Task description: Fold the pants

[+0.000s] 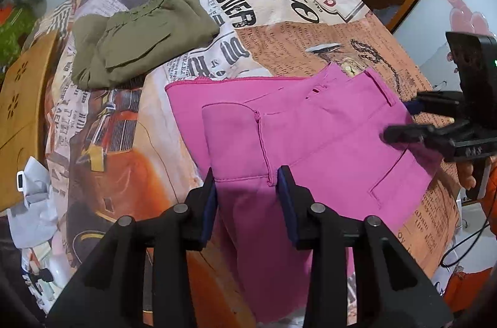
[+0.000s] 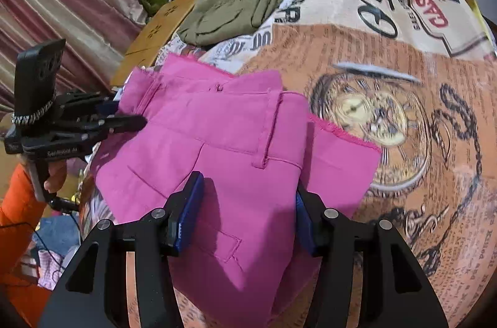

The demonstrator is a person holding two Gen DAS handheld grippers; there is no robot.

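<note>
Your left claw (image 1: 247,191) stands part open astride the near edge of the pink pants (image 1: 298,129); whether its pads pinch the cloth you cannot tell. Your right claw (image 2: 248,210) likewise straddles that edge further along, grip also unclear. The pants lie part-folded on the printed bedspread (image 1: 279,17), running away from both claws toward the folded olive garment (image 1: 139,45). No container is involved.
</note>
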